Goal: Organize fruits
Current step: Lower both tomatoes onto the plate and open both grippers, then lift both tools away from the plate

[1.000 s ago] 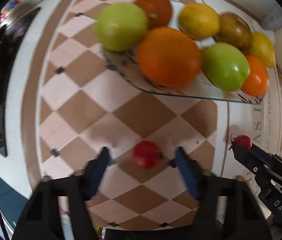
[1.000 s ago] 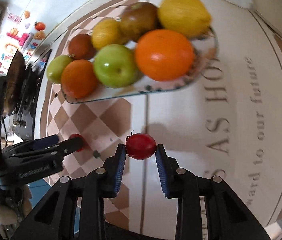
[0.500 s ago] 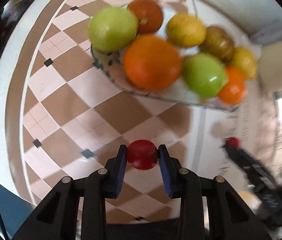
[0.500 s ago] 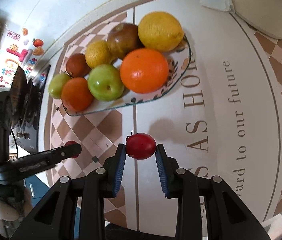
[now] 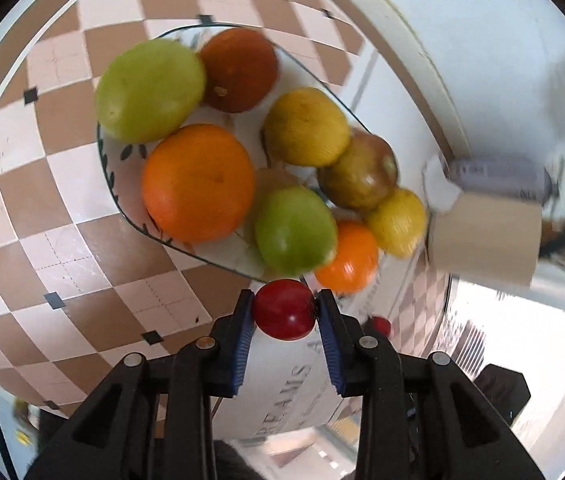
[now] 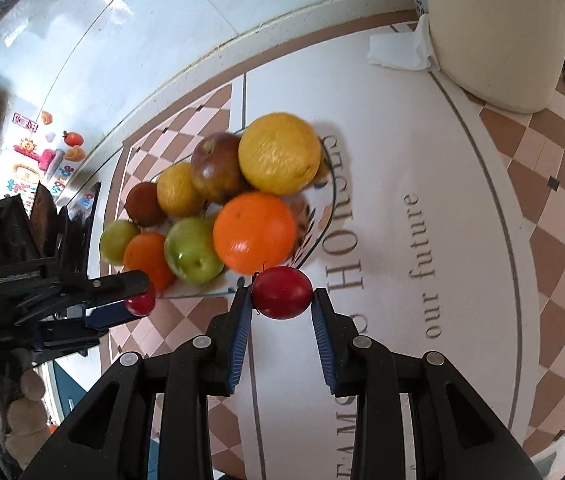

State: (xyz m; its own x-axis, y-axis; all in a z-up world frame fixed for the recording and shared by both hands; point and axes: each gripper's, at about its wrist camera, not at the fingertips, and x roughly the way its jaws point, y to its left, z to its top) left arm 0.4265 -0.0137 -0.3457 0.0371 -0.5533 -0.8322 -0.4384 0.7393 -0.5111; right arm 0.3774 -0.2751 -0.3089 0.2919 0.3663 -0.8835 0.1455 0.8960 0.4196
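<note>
Both cherry tomatoes lifted toward the plate
Left gripper (image 5: 285, 314), open a second ago, now clamps its cherry tomato (image 5: 285, 309); right gripper (image 6: 281, 294) clamps another (image 6: 282, 292) near the fruit plate (image 6: 332, 200), centre frame.

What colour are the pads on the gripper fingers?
Blue, ribbed pads; clearest in the right wrist view.

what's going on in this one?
Fruit sorting, mid-carry. The left gripper is shut on one small red fruit, and the right gripper is shut on another small red fruit. Both are held near the edge of a glass plate piled with oranges, green apples and lemons. Neither red fruit is on the plate yet.
</note>
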